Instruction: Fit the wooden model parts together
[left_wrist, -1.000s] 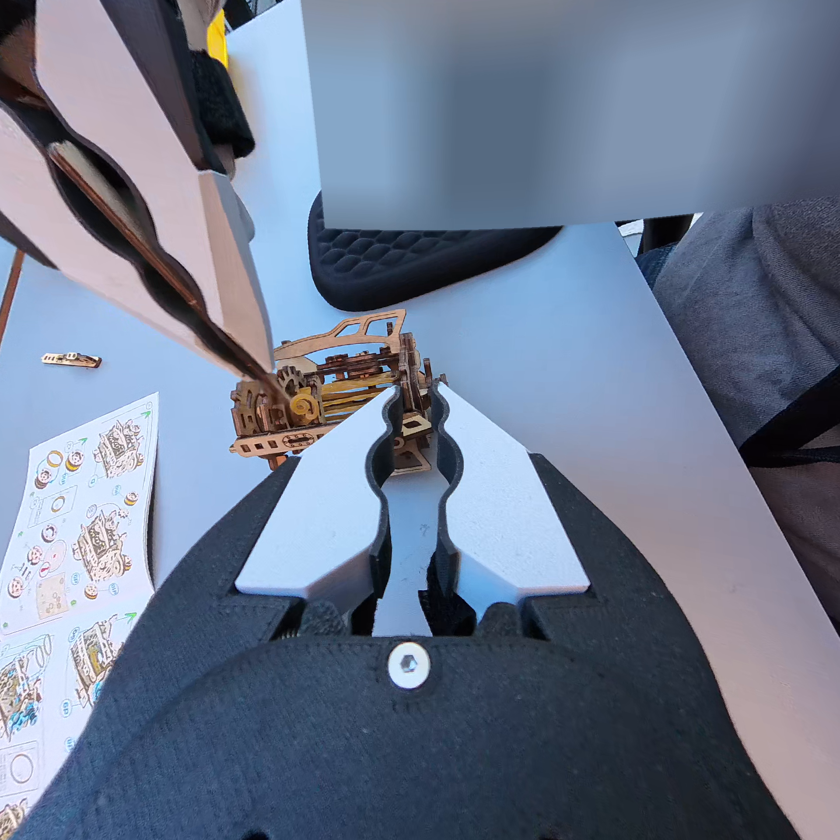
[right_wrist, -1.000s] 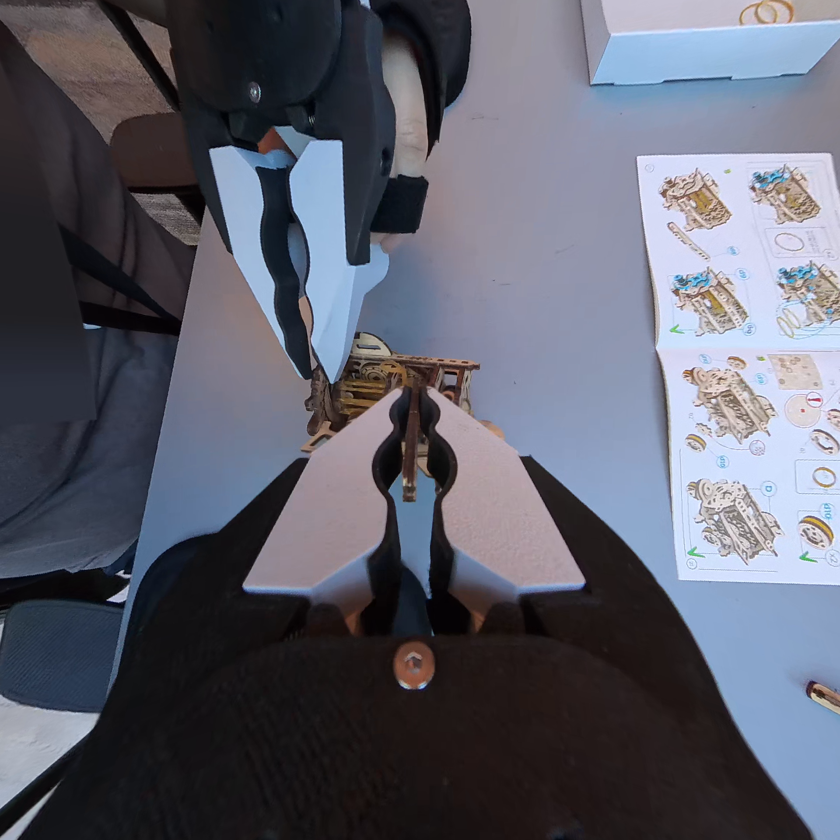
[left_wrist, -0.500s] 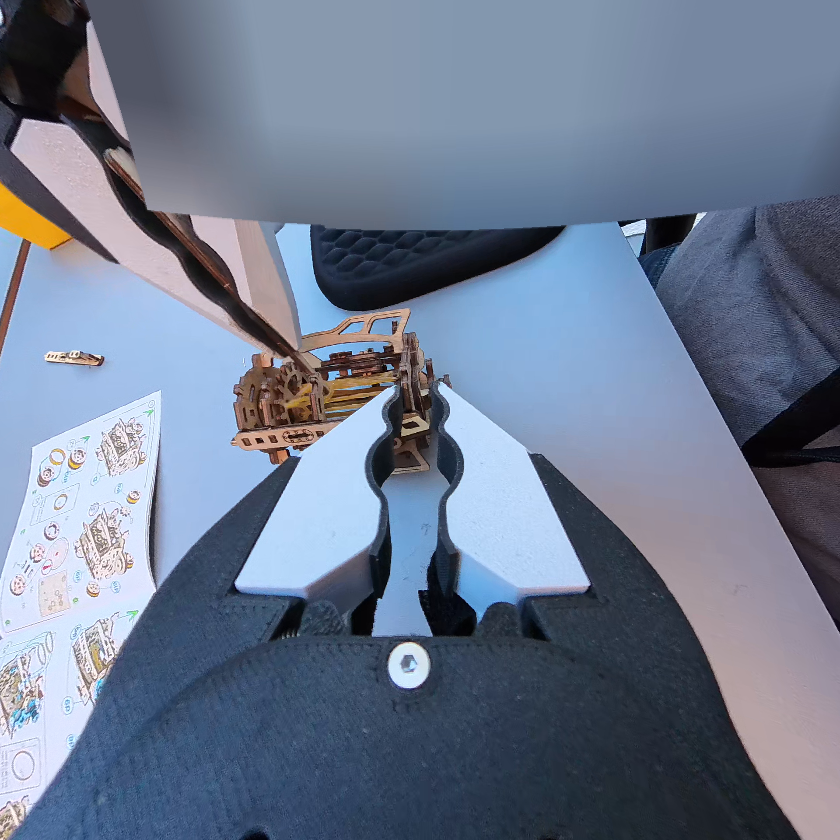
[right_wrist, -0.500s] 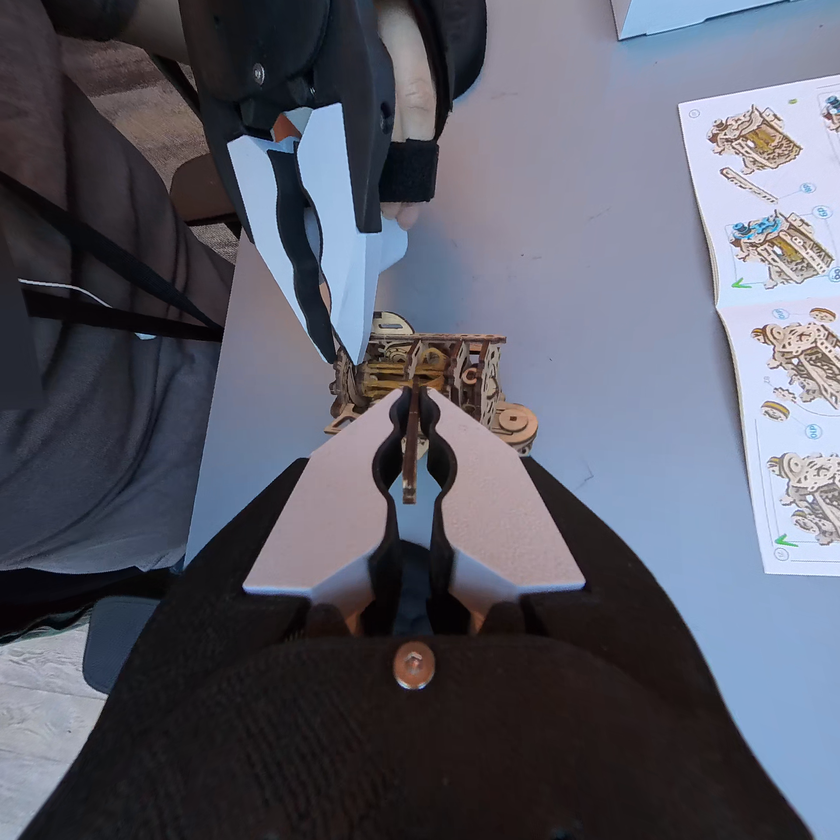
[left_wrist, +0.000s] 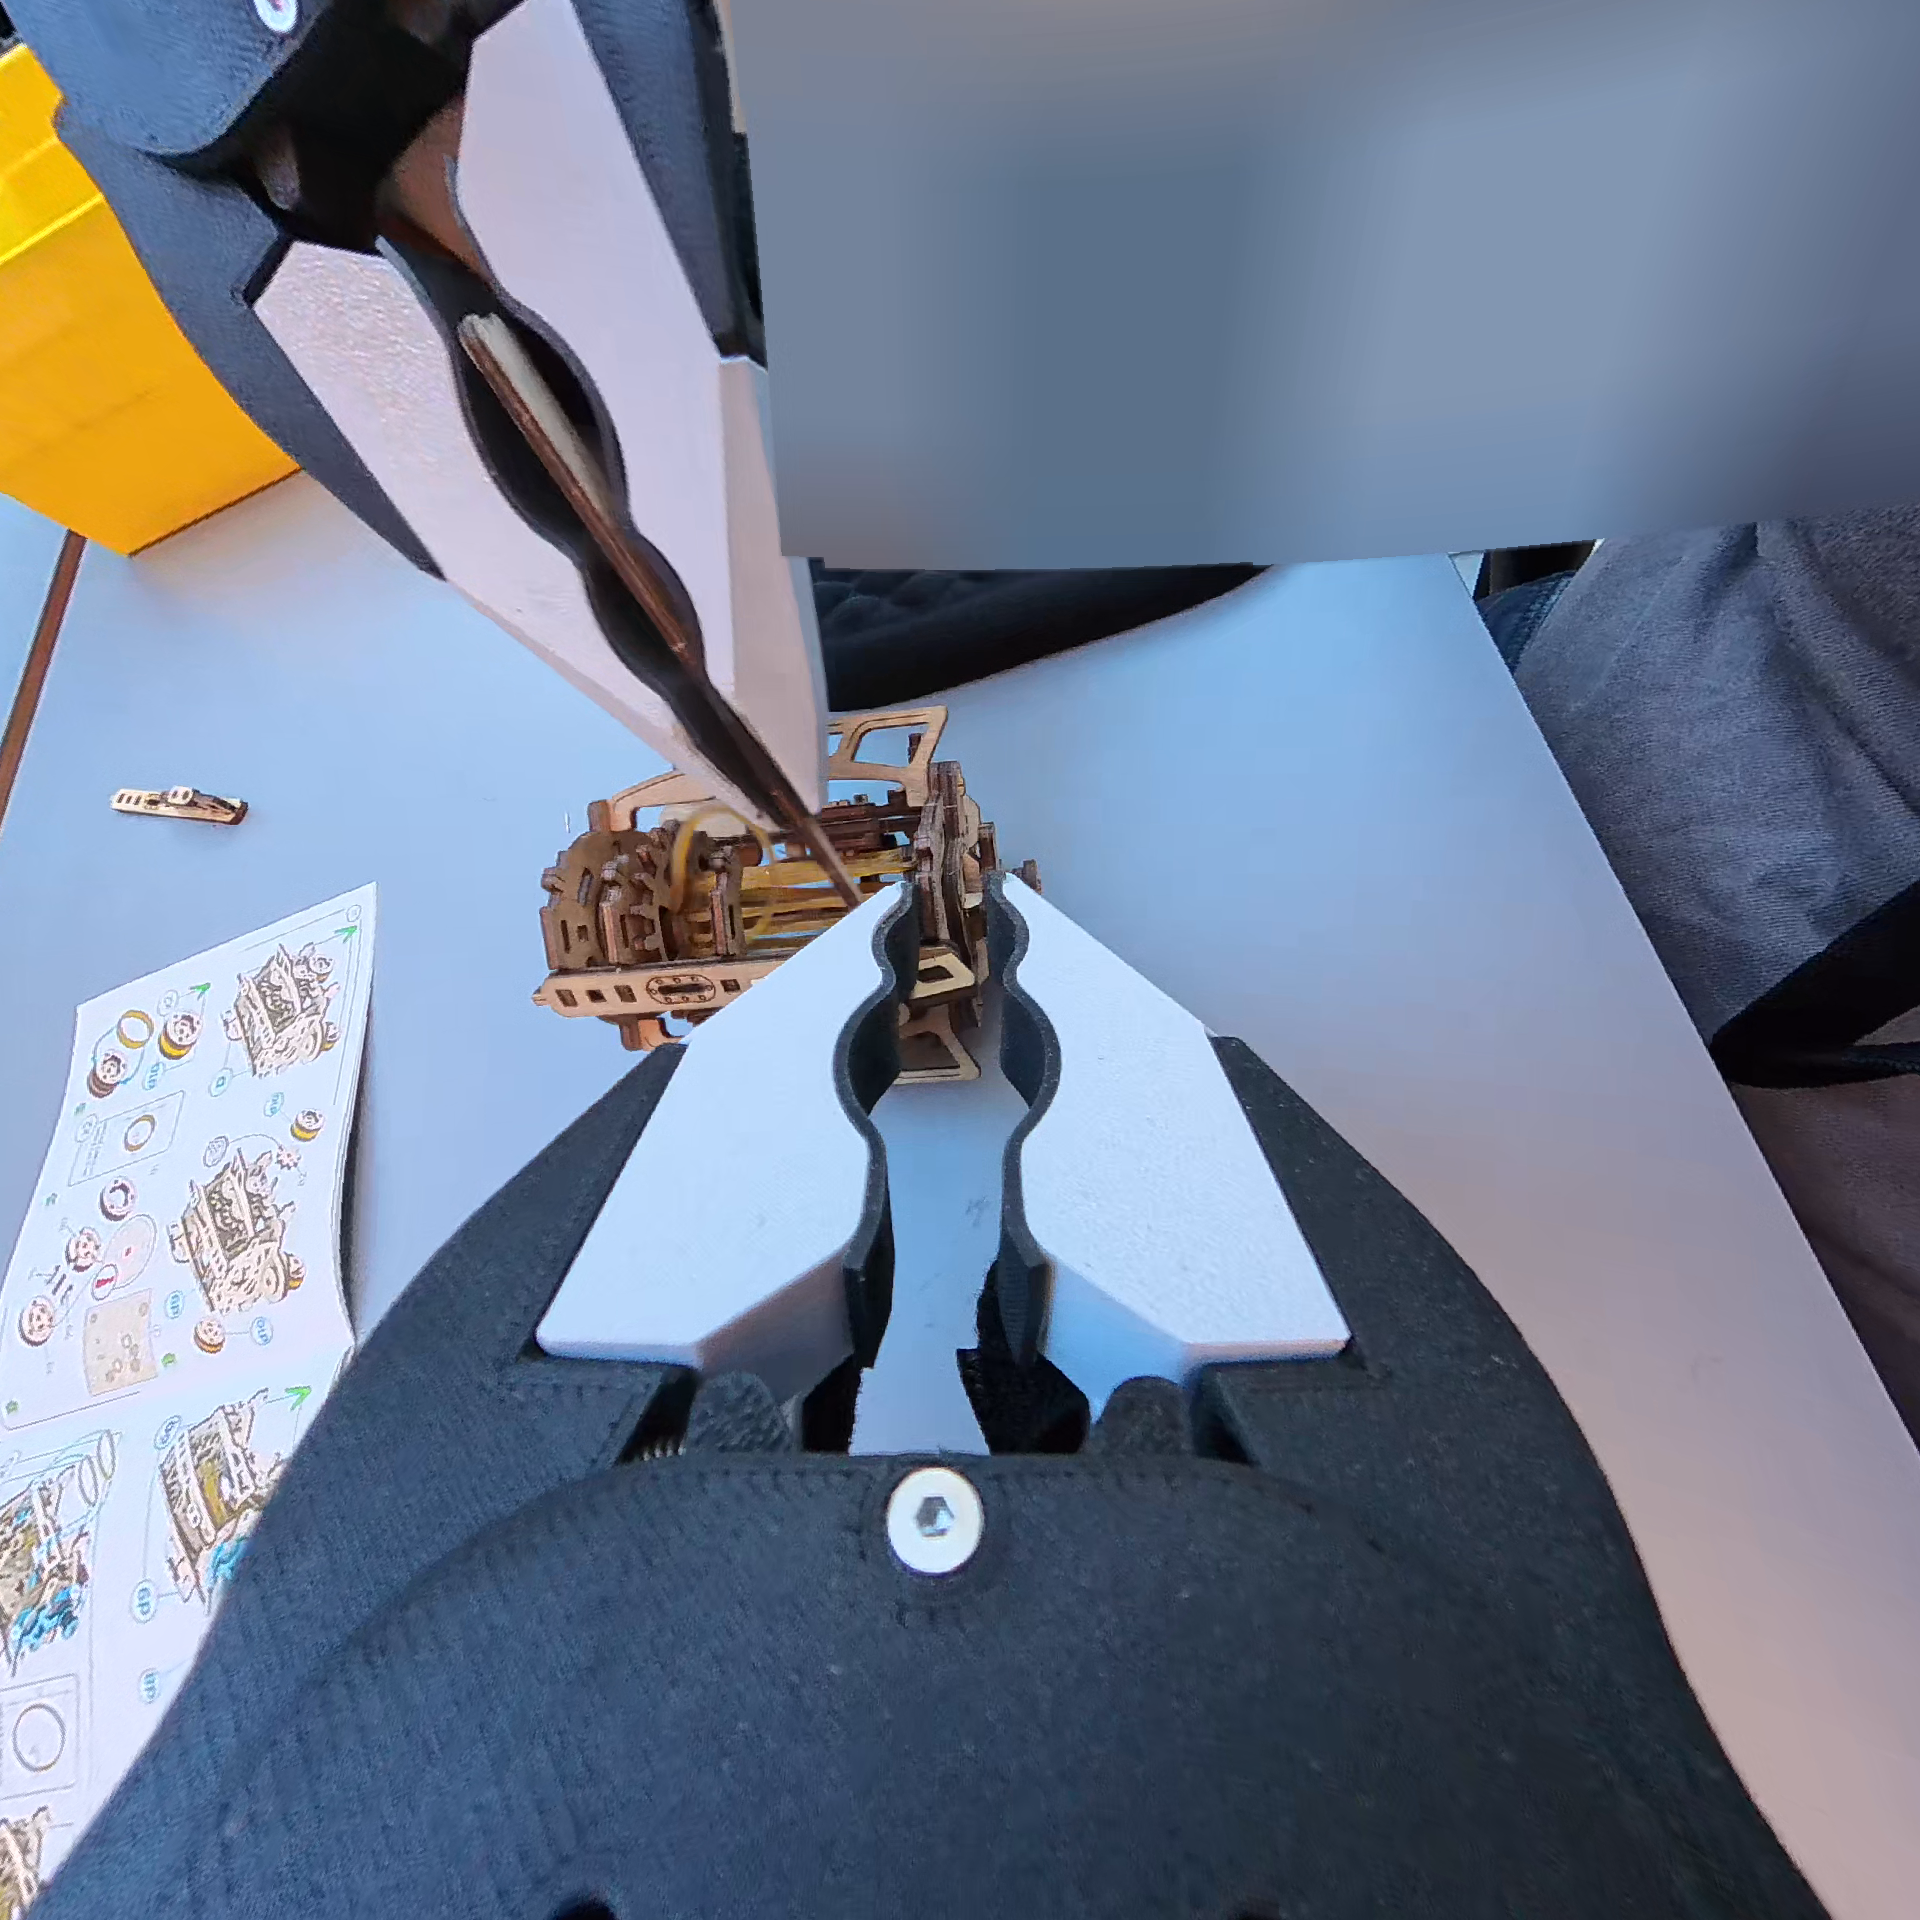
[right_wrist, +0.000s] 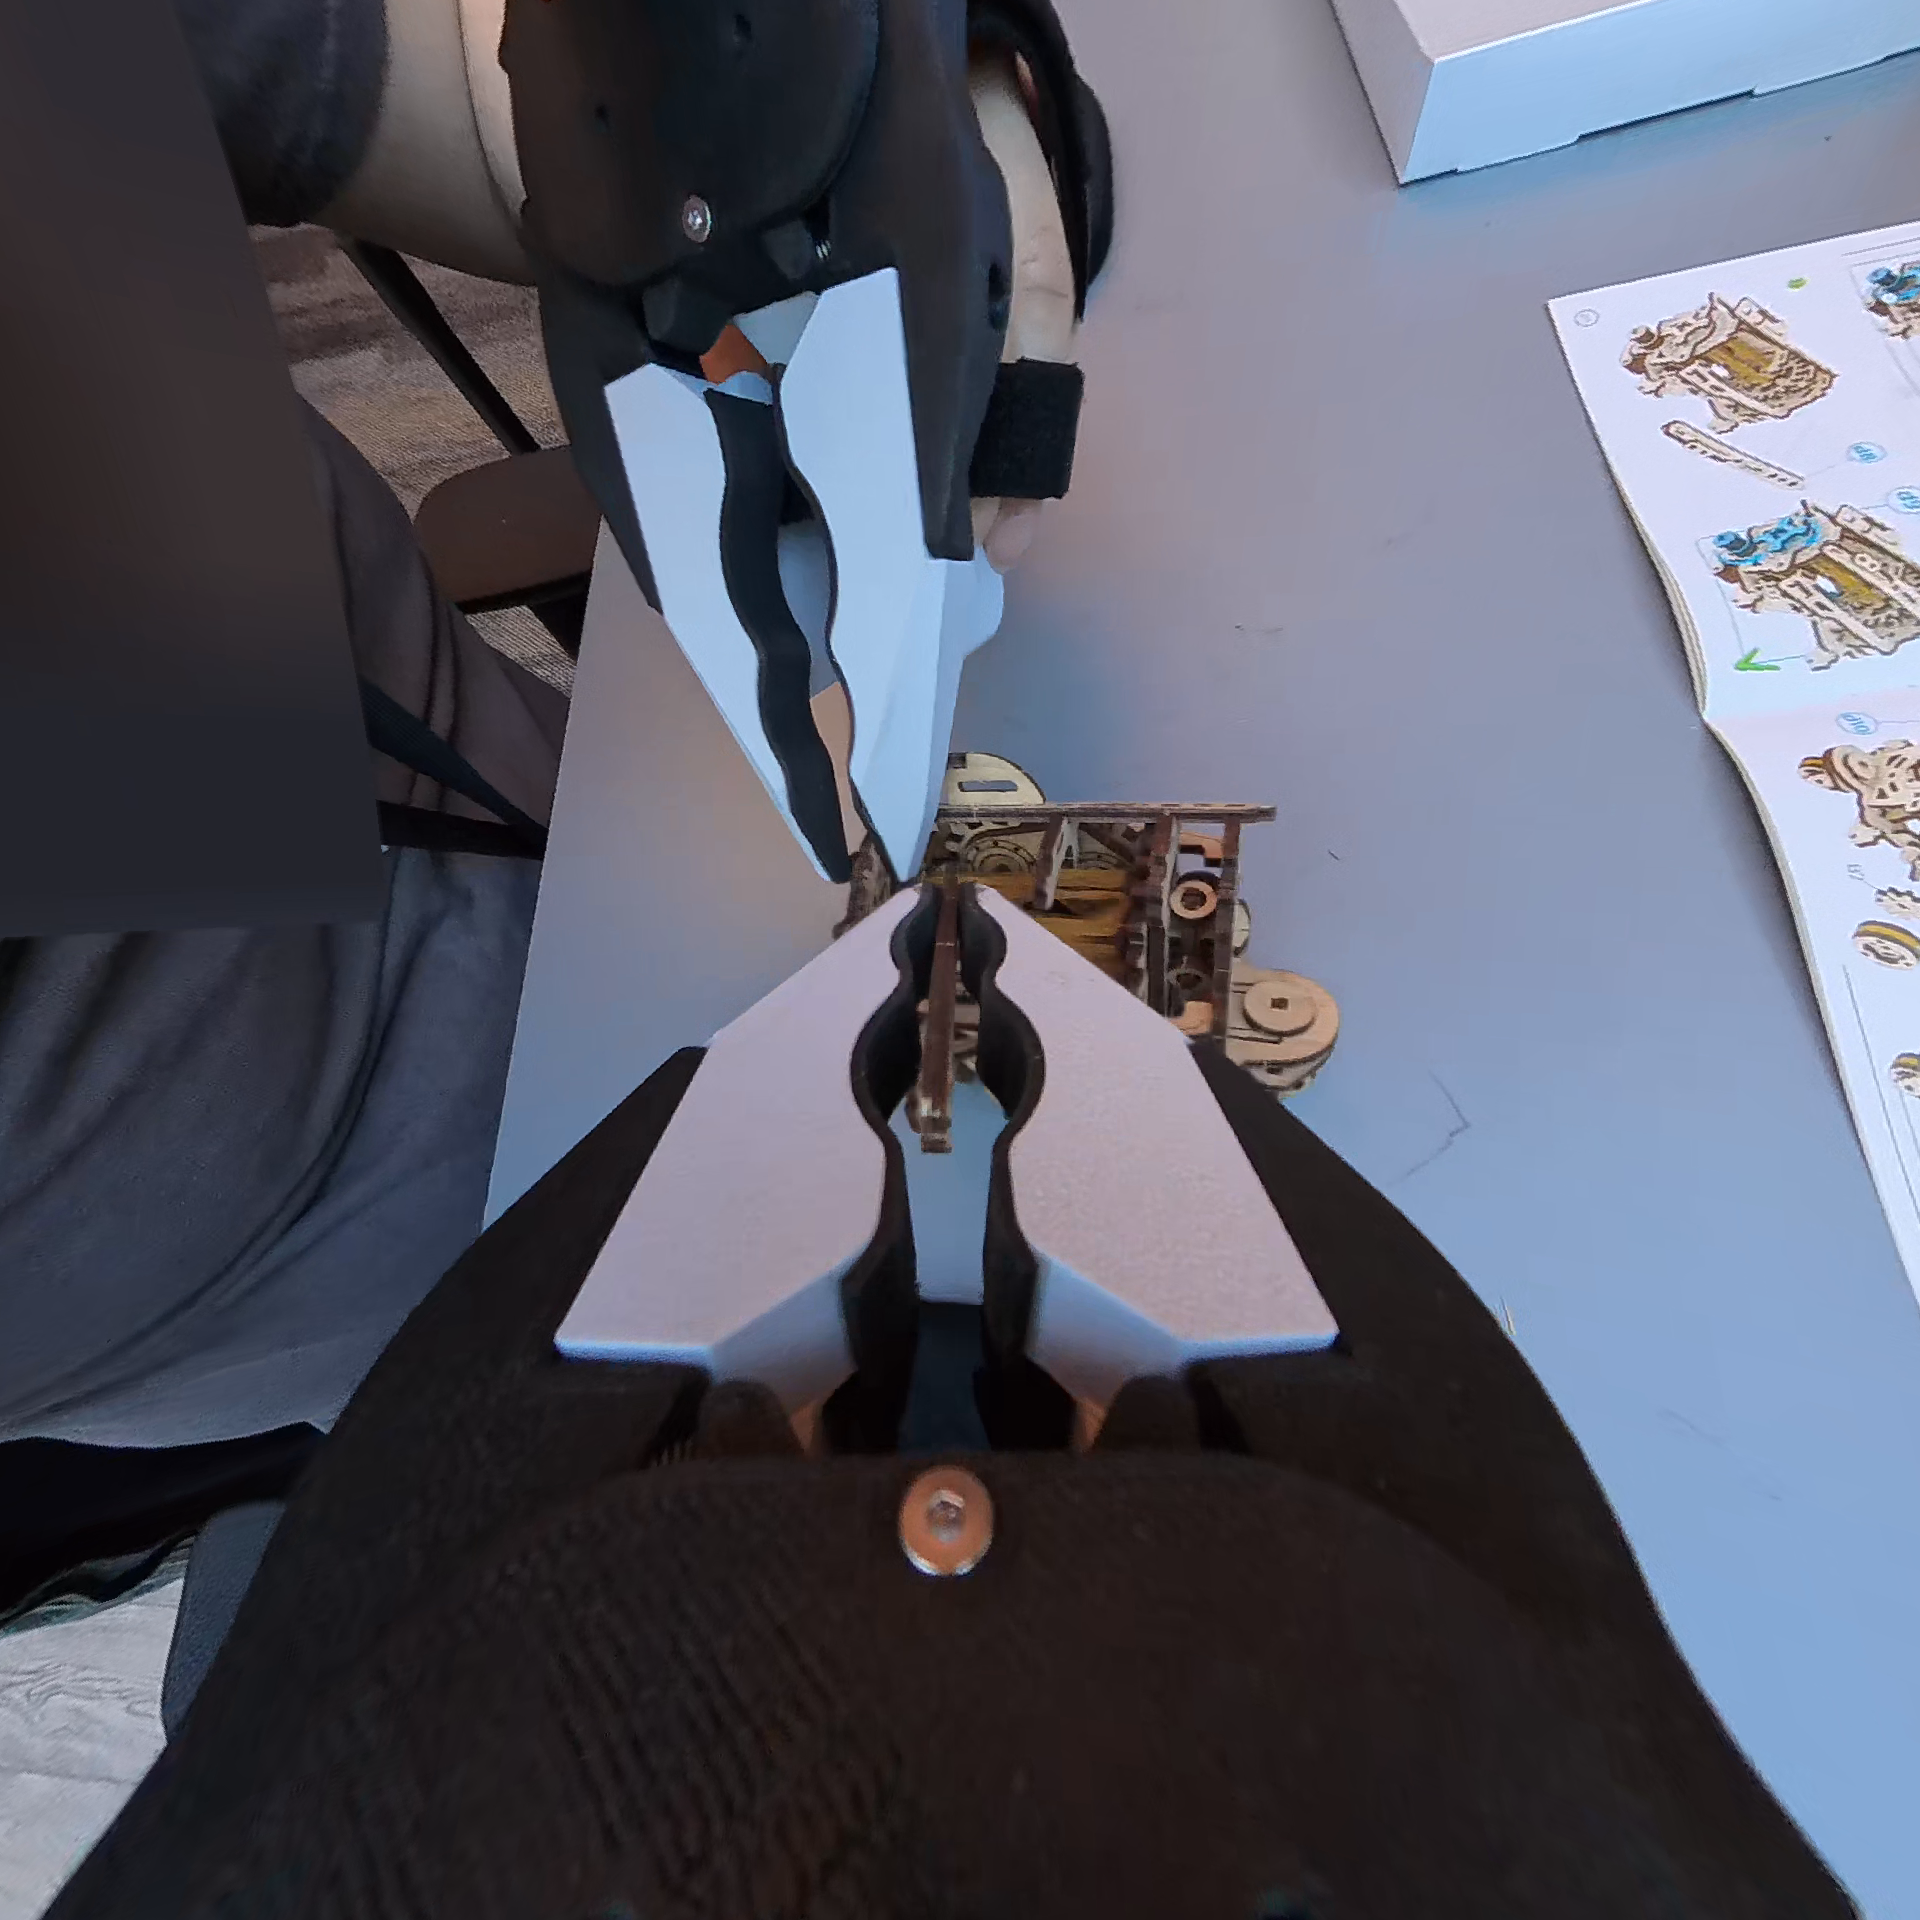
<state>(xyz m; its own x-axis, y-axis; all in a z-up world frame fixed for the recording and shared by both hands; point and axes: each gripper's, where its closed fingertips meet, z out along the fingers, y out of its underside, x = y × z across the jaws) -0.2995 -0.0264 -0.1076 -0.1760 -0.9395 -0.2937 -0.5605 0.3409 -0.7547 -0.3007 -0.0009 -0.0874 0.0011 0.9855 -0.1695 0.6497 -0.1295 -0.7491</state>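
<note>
**Two handheld grippers meet over a half-built wooden model on a grey table.**

The left gripper (left_wrist: 948, 902) is clamped narrowly on one end of the wooden model (left_wrist: 727, 914), pinning it where it sits at the table's (left_wrist: 1299, 883) near edge, at twelve o'clock in the left wrist view. The right gripper (right_wrist: 943, 896) is squeezed shut on a thin wooden strip (right_wrist: 938, 1023), held edge-on. Over the last second that strip's tip has swung from the gear end of the model, at ten o'clock, across to the middle of the frame, now just beside the left gripper's fingertips. Whether the tip touches the model cannot be told. This looks like lining up for insertion, not seated yet. An instruction sheet (left_wrist: 177, 1195) lies at eight o'clock, and a loose wooden piece (left_wrist: 179, 804) at ten.
</note>
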